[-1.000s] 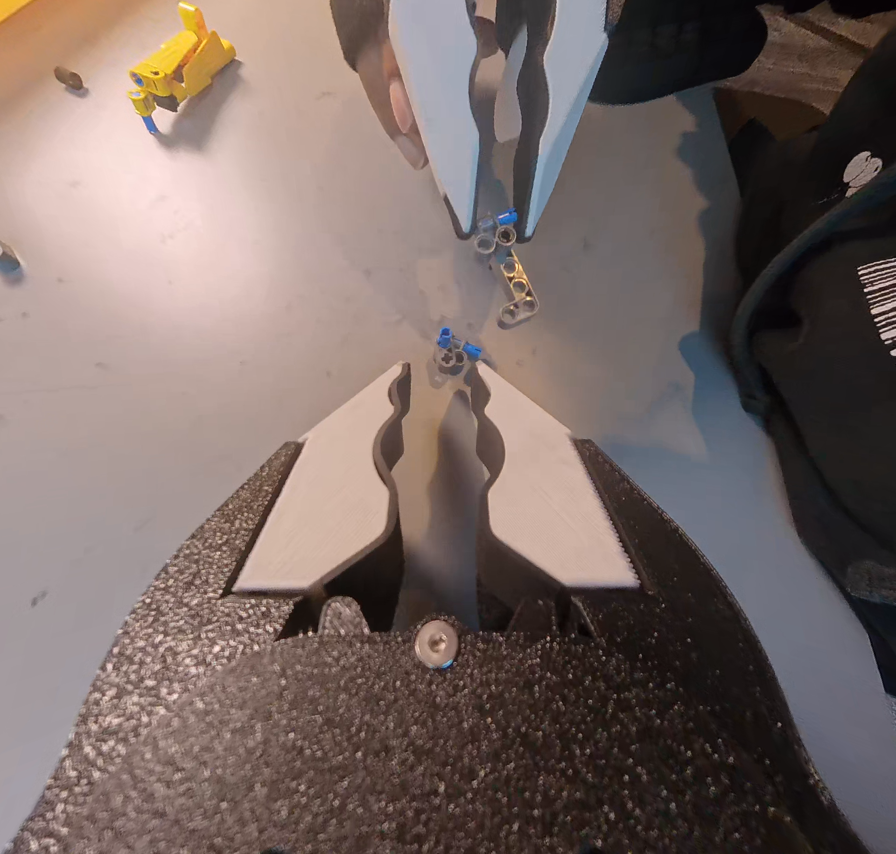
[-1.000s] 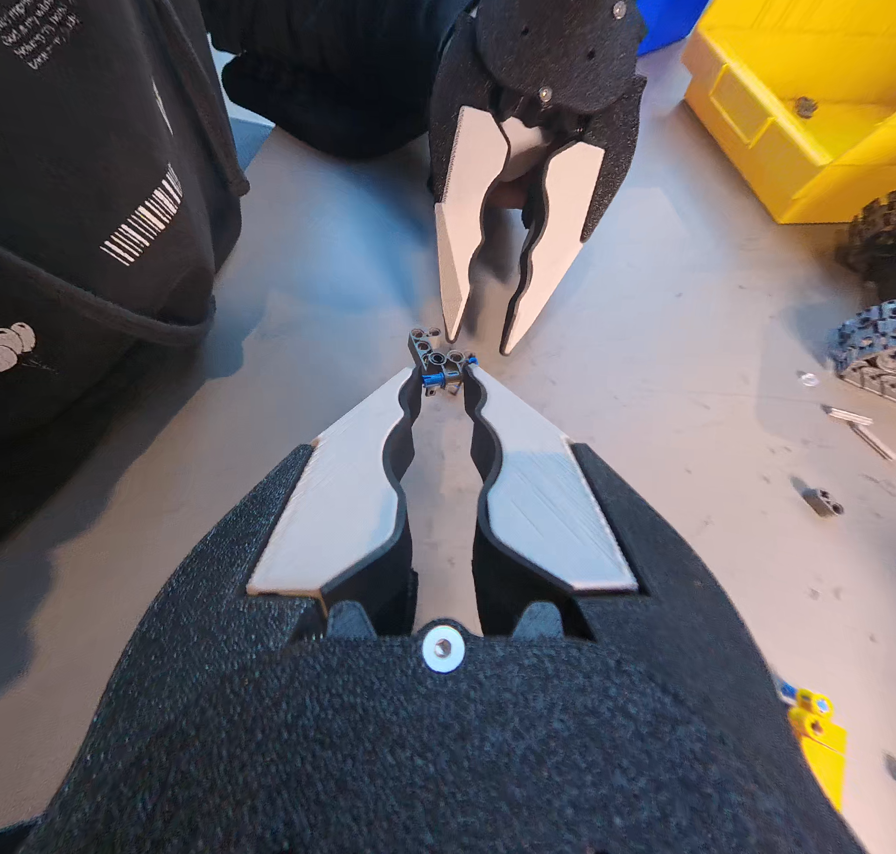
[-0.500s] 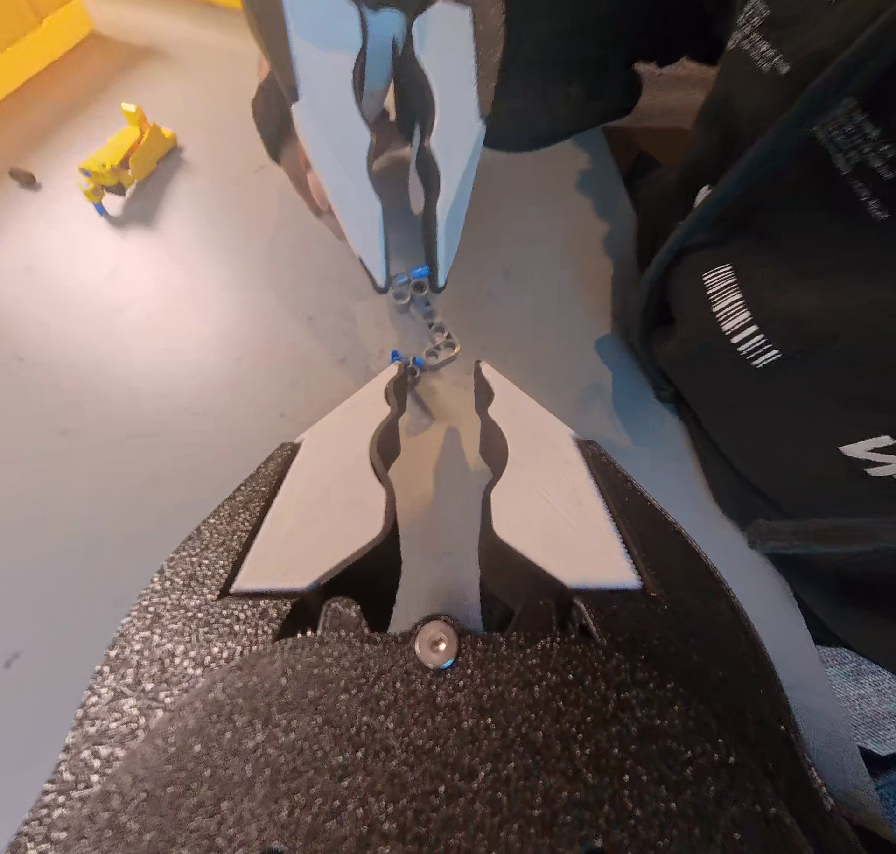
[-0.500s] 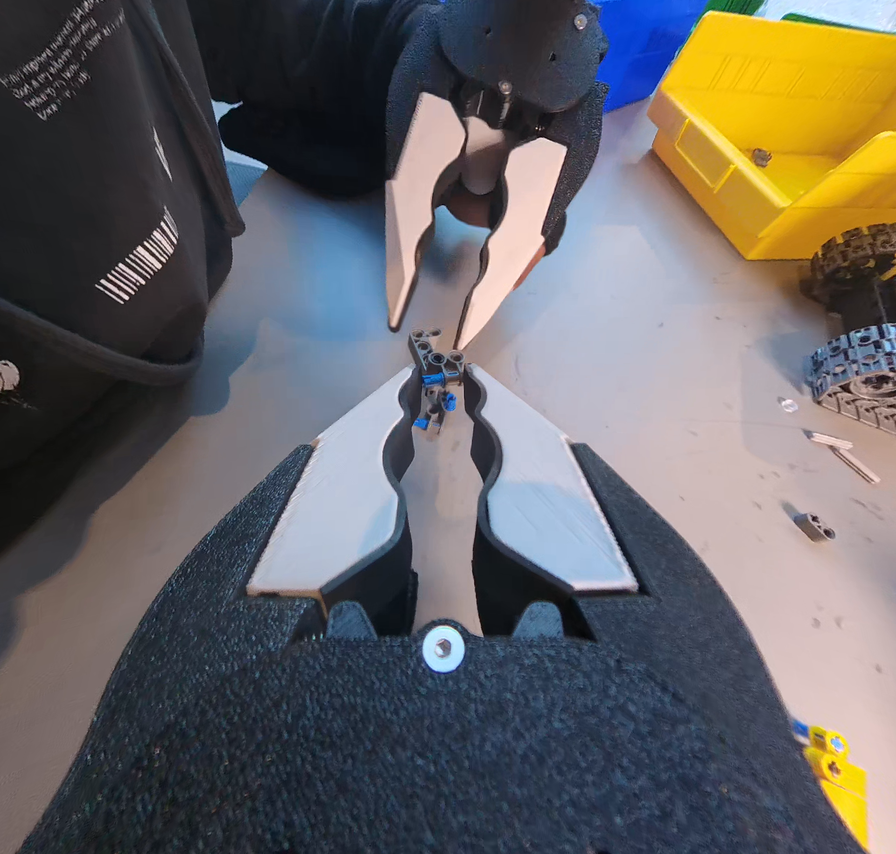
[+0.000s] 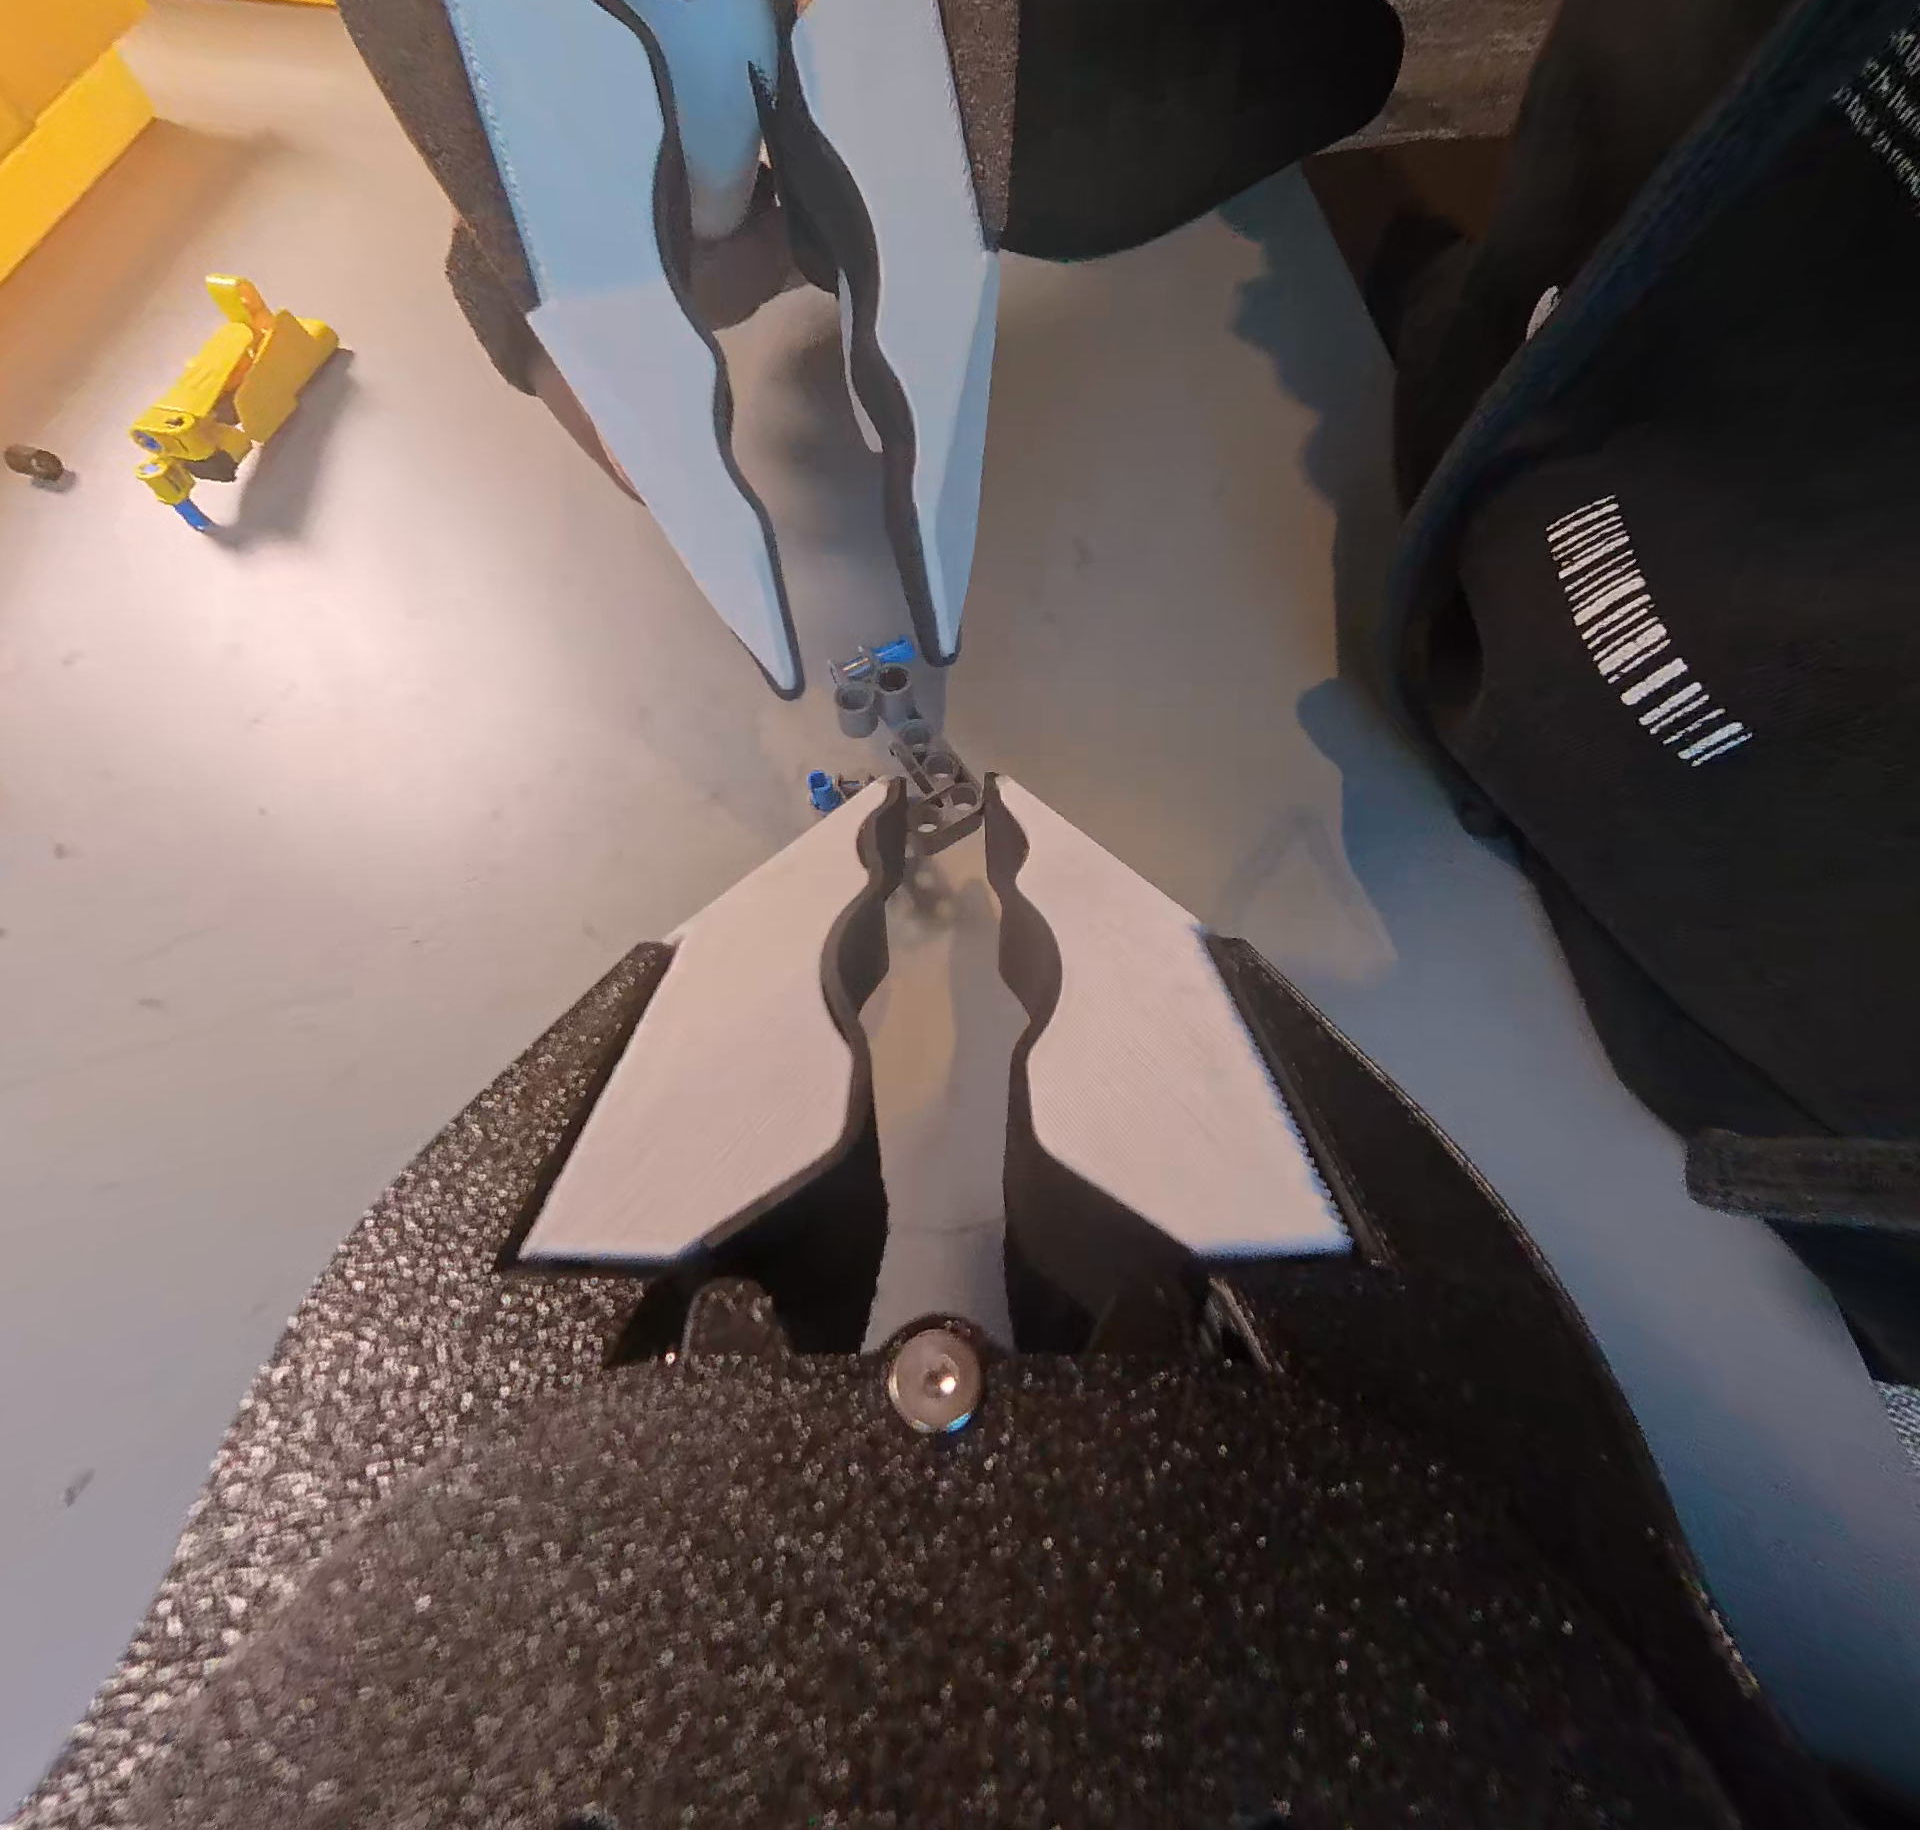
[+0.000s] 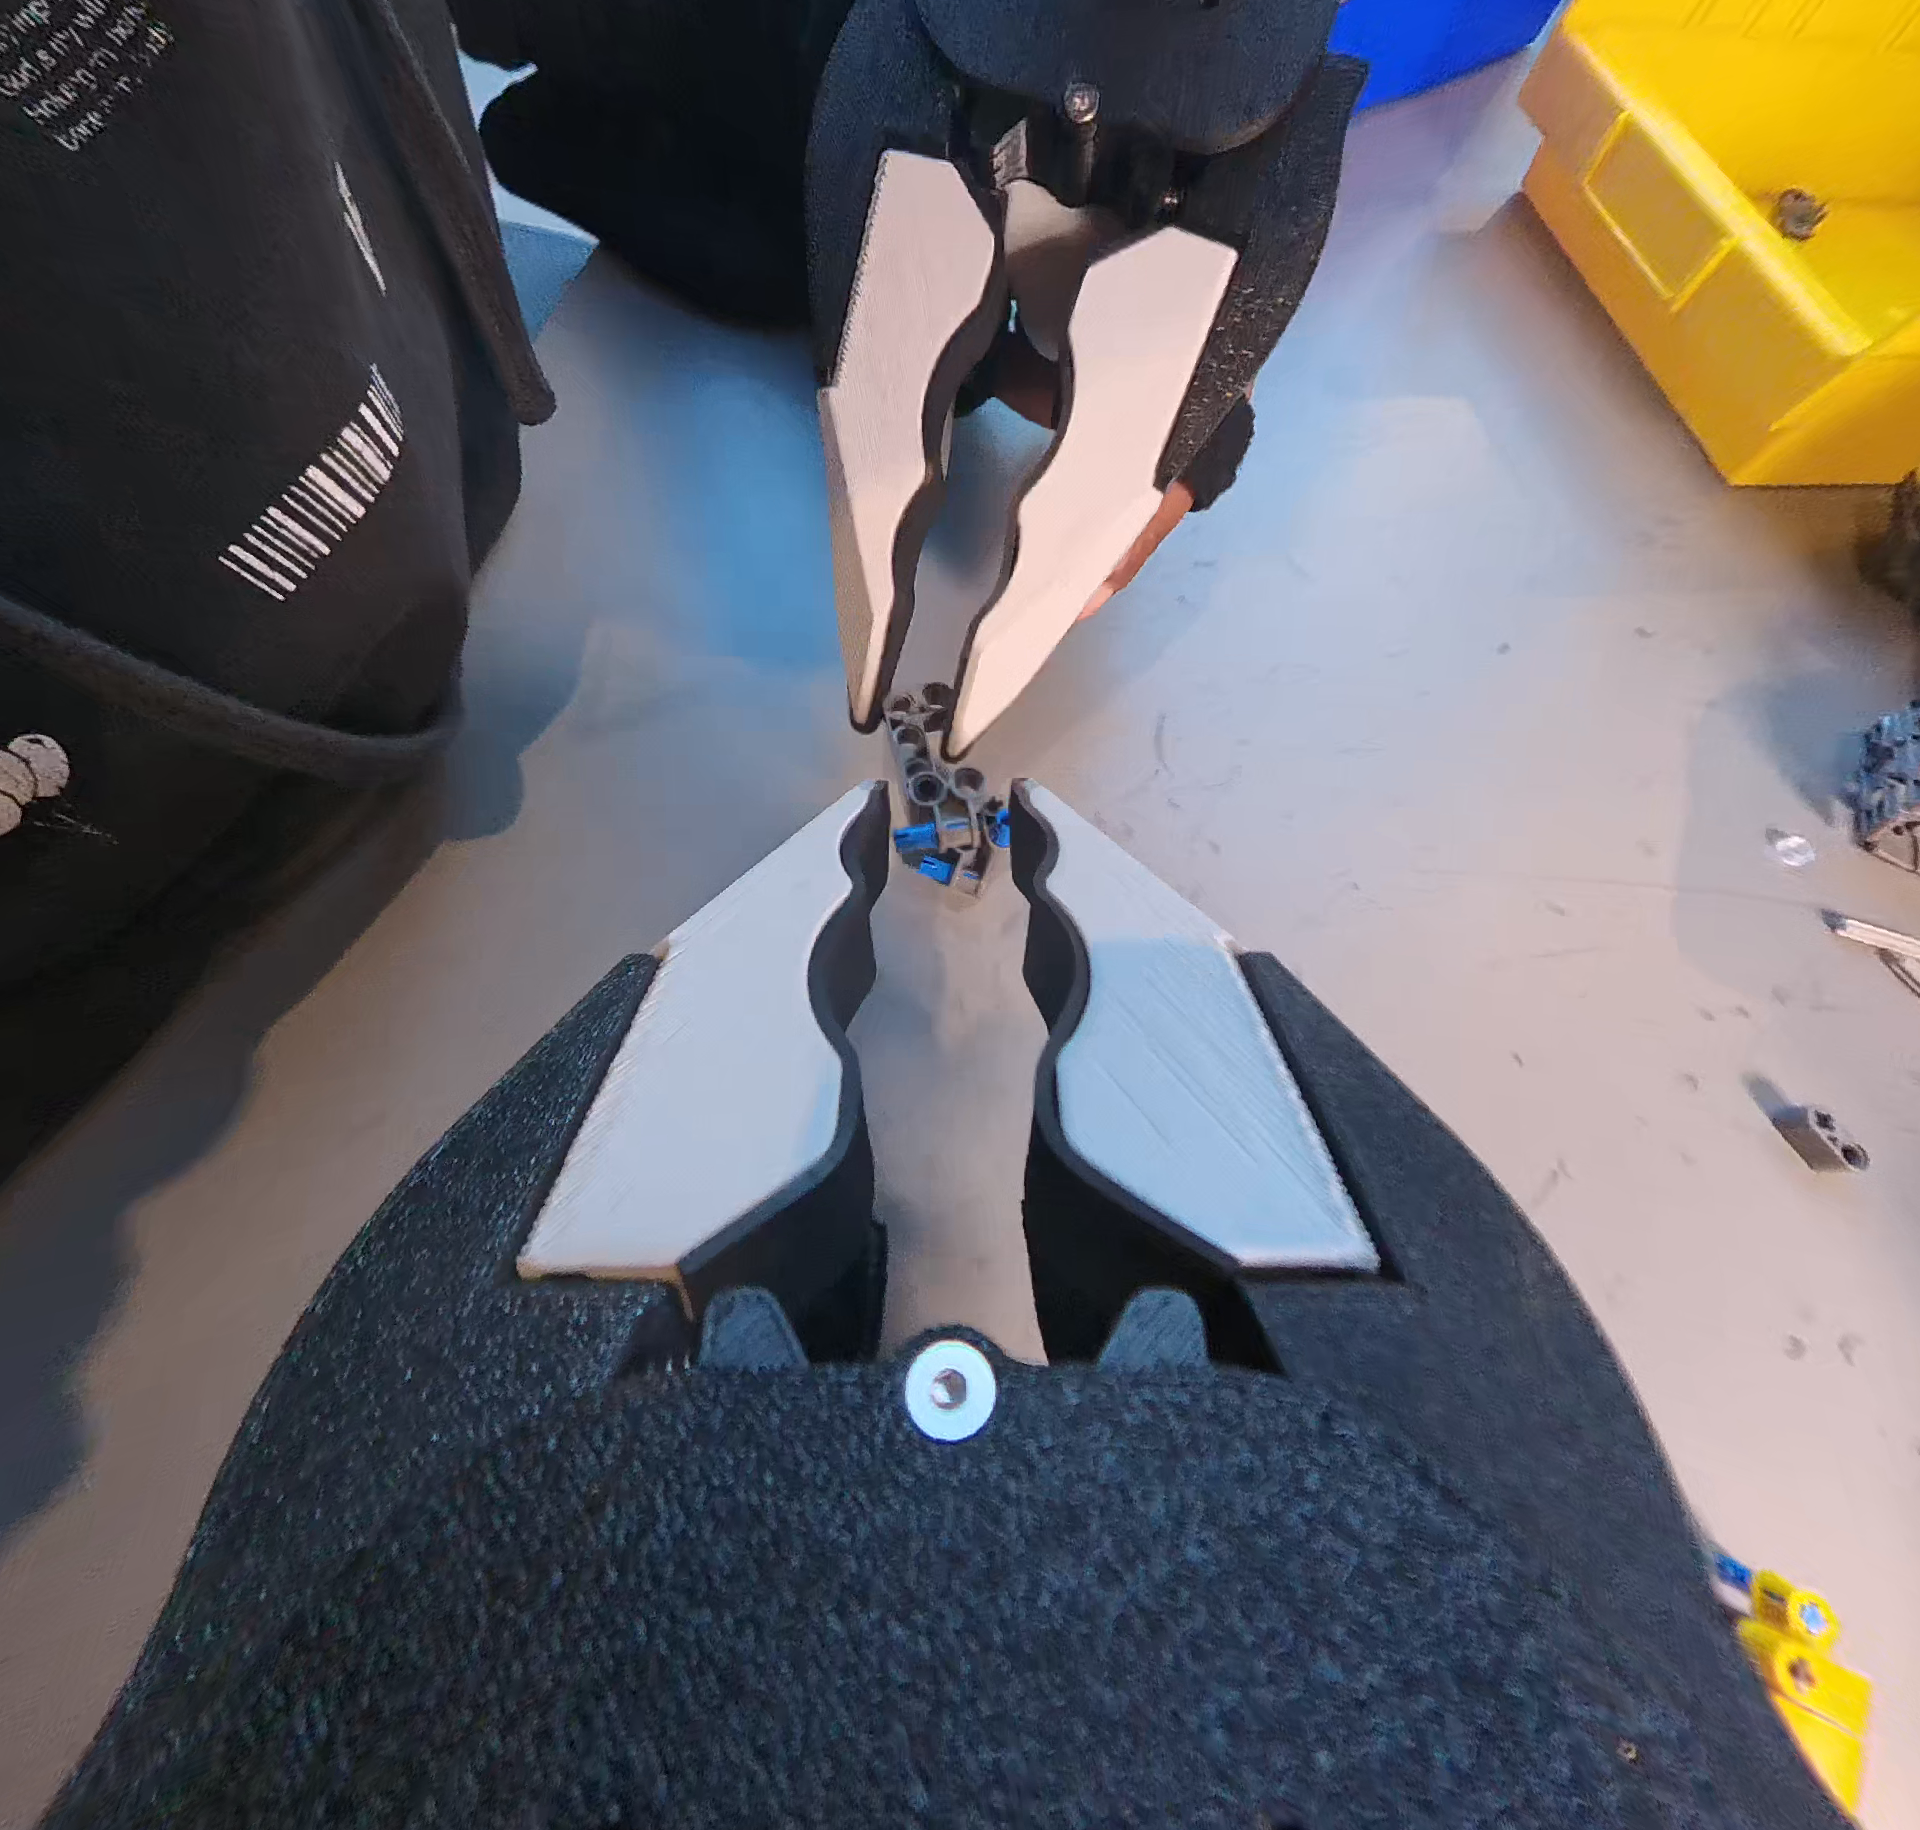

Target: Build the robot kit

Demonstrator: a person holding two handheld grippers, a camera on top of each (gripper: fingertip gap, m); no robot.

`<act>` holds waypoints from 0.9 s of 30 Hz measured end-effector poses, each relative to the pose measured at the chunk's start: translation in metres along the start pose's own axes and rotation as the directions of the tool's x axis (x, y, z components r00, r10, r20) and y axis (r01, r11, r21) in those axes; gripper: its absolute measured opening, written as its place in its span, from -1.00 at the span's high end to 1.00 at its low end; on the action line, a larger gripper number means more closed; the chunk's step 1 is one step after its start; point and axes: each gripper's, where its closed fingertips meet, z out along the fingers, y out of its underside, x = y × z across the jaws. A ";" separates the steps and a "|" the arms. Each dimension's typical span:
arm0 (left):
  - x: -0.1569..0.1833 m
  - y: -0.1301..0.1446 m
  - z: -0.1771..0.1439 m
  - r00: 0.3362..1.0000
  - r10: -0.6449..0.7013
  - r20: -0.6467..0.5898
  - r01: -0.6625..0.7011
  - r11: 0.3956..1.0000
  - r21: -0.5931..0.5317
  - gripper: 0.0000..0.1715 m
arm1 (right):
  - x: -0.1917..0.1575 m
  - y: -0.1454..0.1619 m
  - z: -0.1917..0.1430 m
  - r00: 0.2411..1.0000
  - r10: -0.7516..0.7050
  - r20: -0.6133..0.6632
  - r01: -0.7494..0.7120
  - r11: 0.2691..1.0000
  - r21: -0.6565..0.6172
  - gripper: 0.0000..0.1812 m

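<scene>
The left gripper (image 5: 940,789) is clenched on one end of a small grey angled beam (image 5: 935,764) with round holes. That end sits between its fingertips, and the beam seems to be carried just clear of the grey bench (image 5: 364,845), with a shadow under it.

The right gripper (image 6: 951,798) faces it tip to tip. Its jaws stand a little wider than the beam's far end, which carries a short grey connector and blue pins (image 6: 940,835). A sliver of space shows on one side, so it looks released rather than clamped, though one blue pin lies against a finger.

A separate small blue-and-grey piece (image 5: 826,791) lies on the bench just beside the left gripper's fingertip, under the beam's far end.

Well apart from the grippers are:
- a yellow brick assembly (image 5: 234,383) and a small dark part (image 5: 31,461) on the bench
- a yellow bin (image 6: 1714,253) with a blue bin (image 6: 1455,14) behind it
- black toothed tracks (image 6: 1886,783)
- a loose grey connector (image 6: 1818,1146)

A person's black printed garment (image 5: 1662,637) borders the bench on the near side.
</scene>
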 end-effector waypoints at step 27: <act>-0.002 -0.008 -0.007 1.000 0.024 0.012 -0.024 0.998 0.063 0.82 | 0.002 0.003 0.003 0.999 0.048 0.016 -0.048 0.998 -0.030 0.84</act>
